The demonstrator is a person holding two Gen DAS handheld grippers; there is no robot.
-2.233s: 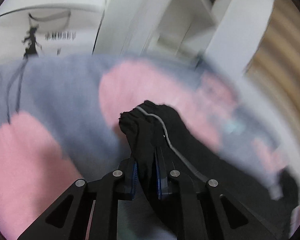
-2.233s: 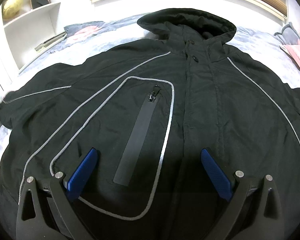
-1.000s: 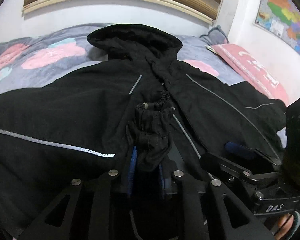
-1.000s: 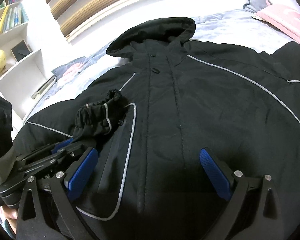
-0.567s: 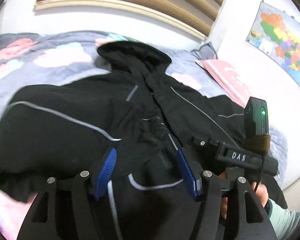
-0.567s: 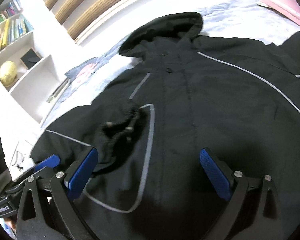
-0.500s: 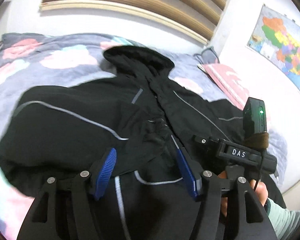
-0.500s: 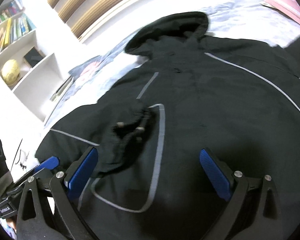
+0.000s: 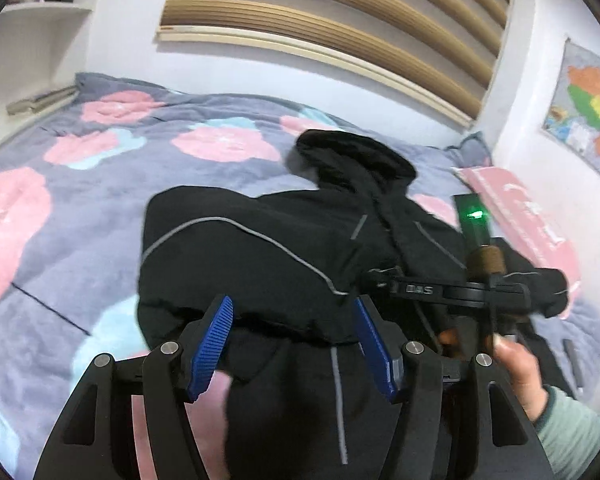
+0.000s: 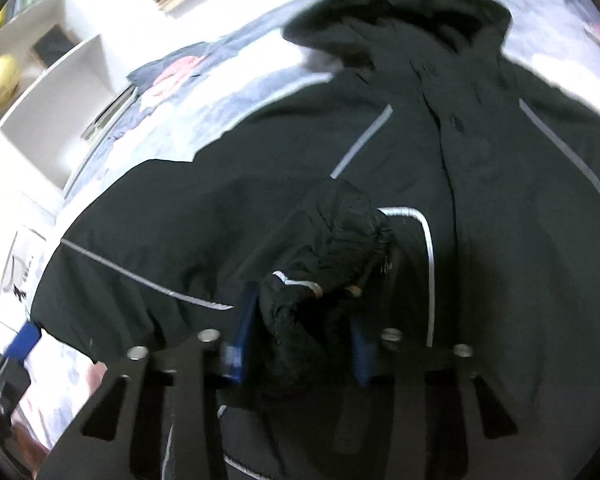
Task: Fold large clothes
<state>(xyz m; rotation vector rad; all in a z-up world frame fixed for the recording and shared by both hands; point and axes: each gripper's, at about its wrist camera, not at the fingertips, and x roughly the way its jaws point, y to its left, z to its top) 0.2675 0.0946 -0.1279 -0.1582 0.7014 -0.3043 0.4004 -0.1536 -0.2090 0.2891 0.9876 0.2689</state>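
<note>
Bedroom; work surface is a bed with a grey-and-pink floral quilt (image 9: 112, 196), slatted headboard (image 9: 320, 32) behind, shelves (image 10: 48, 92) to the left.

Near: left gripper (image 9: 296, 344) spread wide, nothing between the pads, hovering over the lower left edge of the jacket (image 9: 260, 264). Right gripper (image 10: 300, 340) closed around the bunched cuff (image 10: 332, 264) of the left sleeve, which lies folded in across the chest. Frame is motion-blurred, so firmness of that hold is uncertain.

Mid: jacket lies front-up on the quilt, sleeve fold (image 9: 204, 240) doubled over the body. Right sleeve (image 9: 540, 288) not yet folded.

Far: hood (image 9: 352, 160) toward the headboard.

Risks, as judged:
- Cuff is thick and slippery-looking; a partial pinch could slip and let the sleeve spring outward.
- Pulling the cuff too far could drag the body panel and skew the fold line.
- The grippers work close together; the left could snag the hem or bump the right.
</note>
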